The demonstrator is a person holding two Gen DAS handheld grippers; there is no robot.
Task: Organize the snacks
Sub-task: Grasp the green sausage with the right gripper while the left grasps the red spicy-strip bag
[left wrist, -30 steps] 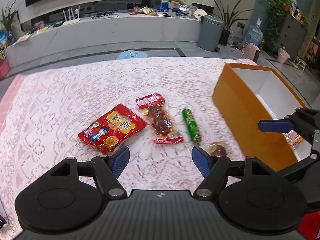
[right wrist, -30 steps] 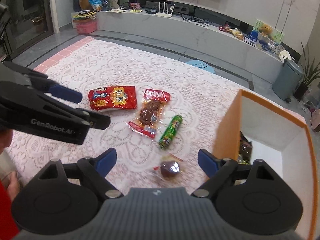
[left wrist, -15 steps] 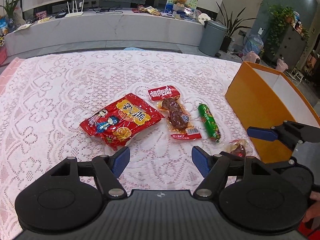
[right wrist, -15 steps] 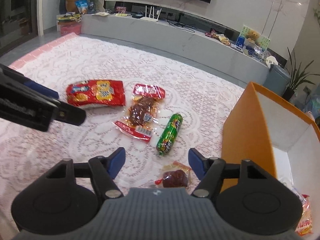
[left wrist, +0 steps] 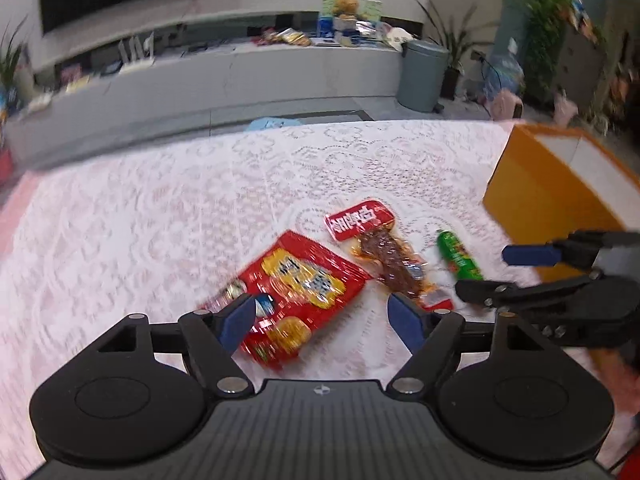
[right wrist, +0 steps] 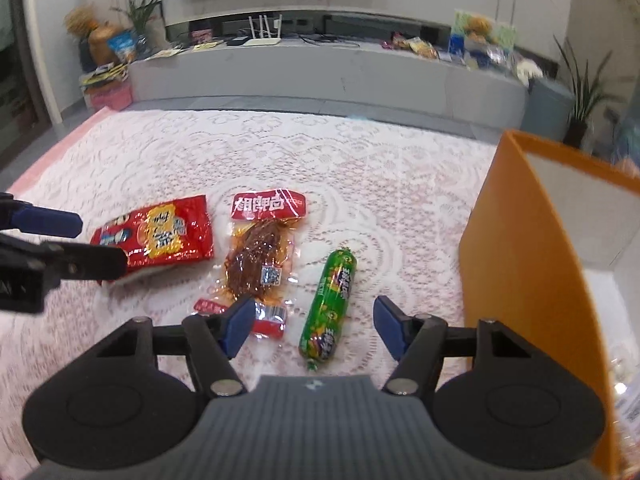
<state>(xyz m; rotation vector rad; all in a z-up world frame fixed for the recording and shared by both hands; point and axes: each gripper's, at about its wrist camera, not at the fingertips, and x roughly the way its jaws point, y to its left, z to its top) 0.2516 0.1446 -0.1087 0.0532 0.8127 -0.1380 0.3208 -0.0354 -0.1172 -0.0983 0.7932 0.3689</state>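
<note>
Snacks: three lie loose on the lace-covered desk (right wrist: 360,152); none is held.
Orange box (right wrist: 516,264): right of the right fingers; contents barely visible.
Red bag (left wrist: 296,292): between the spread left fingers (left wrist: 322,320), which have just been opening.
Meat pack (right wrist: 260,256): ahead of the right fingers' left pad.
Green sausage (right wrist: 332,304): between the right fingers (right wrist: 314,326), untouched; these closed partway.

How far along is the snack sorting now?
Done: blurred packets already lie in the box. In hand: nothing yet; the left gripper, jaws just opening, hovers over the red bag; the right gripper, jaws just closing, straddles the sausage. Left: bag, meat pack and sausage on the cloth.
</note>
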